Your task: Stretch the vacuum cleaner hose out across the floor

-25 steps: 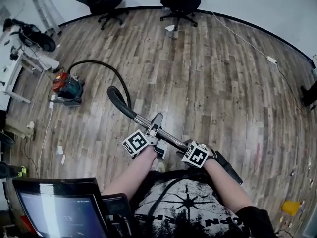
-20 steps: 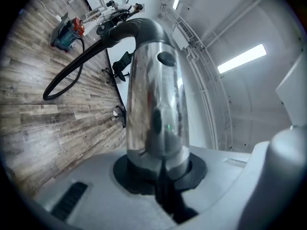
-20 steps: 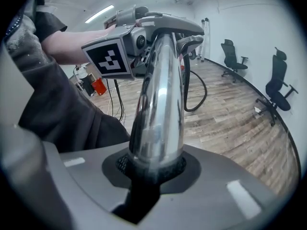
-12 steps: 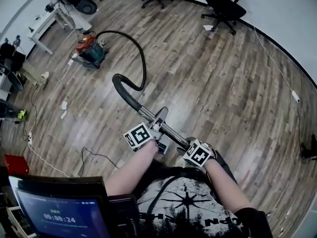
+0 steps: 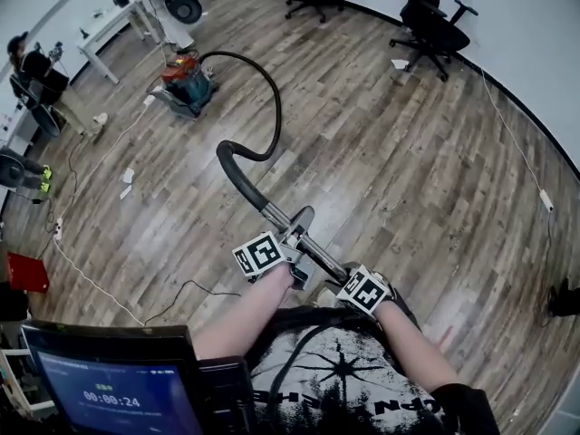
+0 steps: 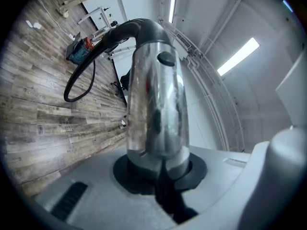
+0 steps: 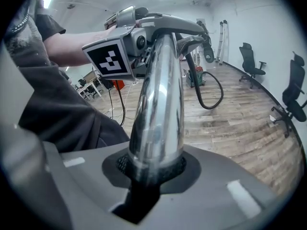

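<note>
Left tool point(image 5: 292, 243) is pinching the chrome wand point(image 5: 313, 250) further up, and the right tool point(image 5: 349, 281) is clamped on the same wand lower down, close to the person's body. Both sets of jaws are pressed tight on the metal. The black hose point(image 5: 275, 107) comes off the wand's curved end, swings in a big arc over the wood floor point(image 5: 408, 179) and ends at the vacuum cleaner point(image 5: 186, 87), well away at the upper left. It's curved, not pulled straight.
</note>
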`<state>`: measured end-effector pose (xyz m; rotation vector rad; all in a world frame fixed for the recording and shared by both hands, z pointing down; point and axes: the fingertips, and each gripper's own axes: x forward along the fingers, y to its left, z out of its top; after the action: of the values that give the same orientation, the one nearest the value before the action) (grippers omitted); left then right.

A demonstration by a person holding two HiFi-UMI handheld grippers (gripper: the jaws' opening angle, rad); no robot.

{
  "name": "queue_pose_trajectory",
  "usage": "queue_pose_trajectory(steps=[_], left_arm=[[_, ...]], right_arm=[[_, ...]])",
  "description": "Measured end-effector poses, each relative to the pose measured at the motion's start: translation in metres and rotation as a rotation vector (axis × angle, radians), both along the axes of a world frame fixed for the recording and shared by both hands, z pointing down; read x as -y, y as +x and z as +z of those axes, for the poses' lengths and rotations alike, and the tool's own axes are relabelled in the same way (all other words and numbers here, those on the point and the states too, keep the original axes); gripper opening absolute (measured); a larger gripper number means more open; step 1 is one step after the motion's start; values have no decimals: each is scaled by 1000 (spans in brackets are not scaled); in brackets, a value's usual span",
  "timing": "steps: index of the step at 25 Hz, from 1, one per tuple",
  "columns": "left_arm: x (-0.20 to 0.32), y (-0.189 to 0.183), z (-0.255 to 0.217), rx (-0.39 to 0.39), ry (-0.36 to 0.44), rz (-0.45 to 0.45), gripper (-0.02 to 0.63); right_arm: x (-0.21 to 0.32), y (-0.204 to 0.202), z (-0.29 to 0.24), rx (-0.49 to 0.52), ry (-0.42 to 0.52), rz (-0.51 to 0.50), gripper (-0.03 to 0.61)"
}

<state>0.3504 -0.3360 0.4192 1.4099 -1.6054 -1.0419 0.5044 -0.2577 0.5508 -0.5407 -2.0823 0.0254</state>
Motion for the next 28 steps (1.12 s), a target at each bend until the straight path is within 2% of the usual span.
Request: queue_pose_trajectory(steps=[5, 11, 17, 20, 28], left_arm=[[-28, 14, -9, -4, 10, 7, 41], [-76, 58, -6, -5, 38, 58, 41], [-133, 102, 32, -112, 45, 36, 41], [-147, 120, 37, -142, 44, 36, 41], [-161, 145, 10, -108, 84, 20, 42]], right_arm=[[-28, 15, -10, -8, 11, 10, 92], [-79, 54, -4, -8, 42, 62, 92], [-133, 111, 15, -104, 58, 38, 89], [-148, 131, 14, -131, 48, 38, 89], [-152, 156, -4, -106, 107, 21, 89]])
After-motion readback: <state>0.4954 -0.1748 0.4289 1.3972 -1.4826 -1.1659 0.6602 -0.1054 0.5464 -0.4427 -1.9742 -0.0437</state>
